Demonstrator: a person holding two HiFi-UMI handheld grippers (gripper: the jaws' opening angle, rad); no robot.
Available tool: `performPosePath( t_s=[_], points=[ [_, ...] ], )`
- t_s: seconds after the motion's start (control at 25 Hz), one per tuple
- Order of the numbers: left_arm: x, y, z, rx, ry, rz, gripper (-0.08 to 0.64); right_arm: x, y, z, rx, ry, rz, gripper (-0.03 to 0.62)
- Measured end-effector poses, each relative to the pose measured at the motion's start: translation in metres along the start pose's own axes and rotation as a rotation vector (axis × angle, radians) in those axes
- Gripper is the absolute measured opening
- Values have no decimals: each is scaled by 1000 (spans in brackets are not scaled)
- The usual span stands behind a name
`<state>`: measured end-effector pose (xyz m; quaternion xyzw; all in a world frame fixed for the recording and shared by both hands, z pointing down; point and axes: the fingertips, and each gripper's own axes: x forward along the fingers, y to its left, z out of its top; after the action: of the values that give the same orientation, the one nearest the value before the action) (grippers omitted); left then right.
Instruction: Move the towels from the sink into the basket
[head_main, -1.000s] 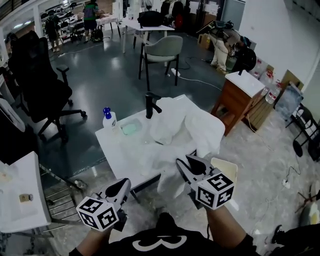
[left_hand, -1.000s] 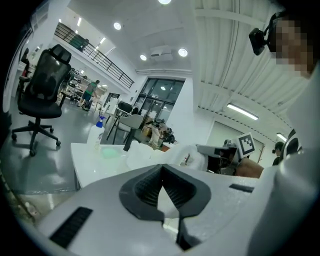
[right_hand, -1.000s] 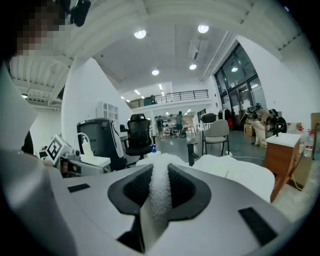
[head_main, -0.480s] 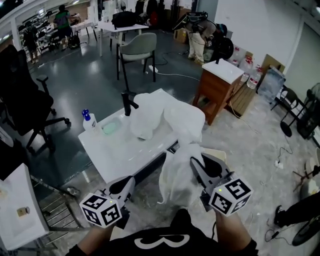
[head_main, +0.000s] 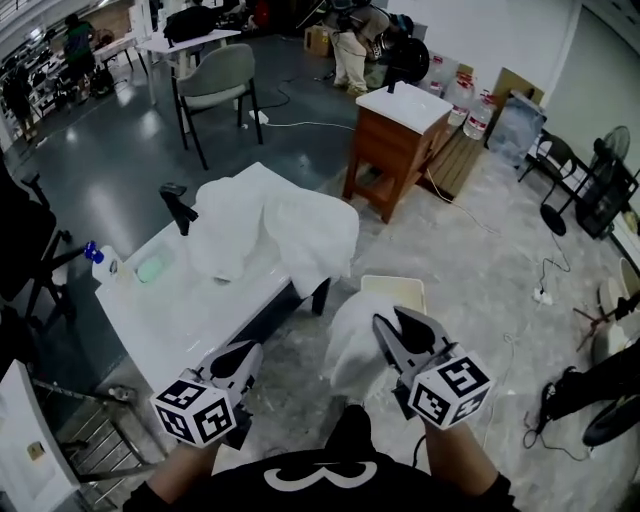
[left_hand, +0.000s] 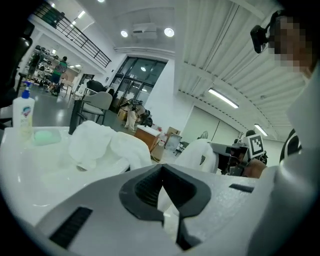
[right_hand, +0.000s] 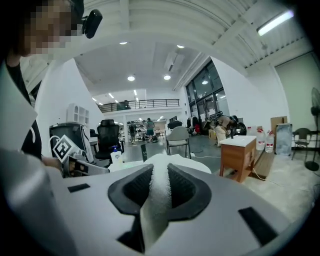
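Note:
Two white towels (head_main: 270, 225) lie heaped over the white sink (head_main: 180, 315) by its black faucet (head_main: 180, 208). My right gripper (head_main: 392, 320) is shut on a third white towel (head_main: 350, 345), which hangs from its pads clear of the sink, just in front of the cream basket (head_main: 400, 284) on the floor. In the right gripper view that towel (right_hand: 159, 195) runs between the pads. My left gripper (head_main: 245, 352) hovers near the sink's front edge, jaws together and empty. The left gripper view shows the sink towels (left_hand: 95, 145) and the held towel (left_hand: 200, 152).
A soap bottle (head_main: 100, 262) and a green soap (head_main: 153, 268) sit on the sink's left end. A wooden cabinet (head_main: 400, 140) stands behind the basket, a chair (head_main: 215, 85) farther back. A metal rack (head_main: 70, 440) is at lower left; cables cross the floor at right.
My right gripper has pulled its towel off the sink pile and carried it right, toward the basket. The view has swung right with it. The left gripper has barely moved.

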<state>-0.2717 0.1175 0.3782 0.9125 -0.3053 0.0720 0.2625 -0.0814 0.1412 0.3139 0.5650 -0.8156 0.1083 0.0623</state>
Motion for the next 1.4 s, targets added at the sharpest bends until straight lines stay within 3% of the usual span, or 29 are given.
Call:
performPosePath(
  t_s=[0.28,0.52,0.8,1.08,1.4],
  points=[
    [126,-29,14,-5,54,-9,6,8,-129,-16,43,54,-24,83],
    [235,-61,46,8,41,-21,6,14,-238,-21,54,105,-40,83],
    [323,-86,62,25,33,-34,6,28,-340,-36,37,148,-90,83],
    [396,-91,54,57,112,-106,6,54,-416,-76,78,183,-145,84],
    [487,-61,55,19,213,-161,6,104,-493,-127,141,256,-191,86]
  ],
)
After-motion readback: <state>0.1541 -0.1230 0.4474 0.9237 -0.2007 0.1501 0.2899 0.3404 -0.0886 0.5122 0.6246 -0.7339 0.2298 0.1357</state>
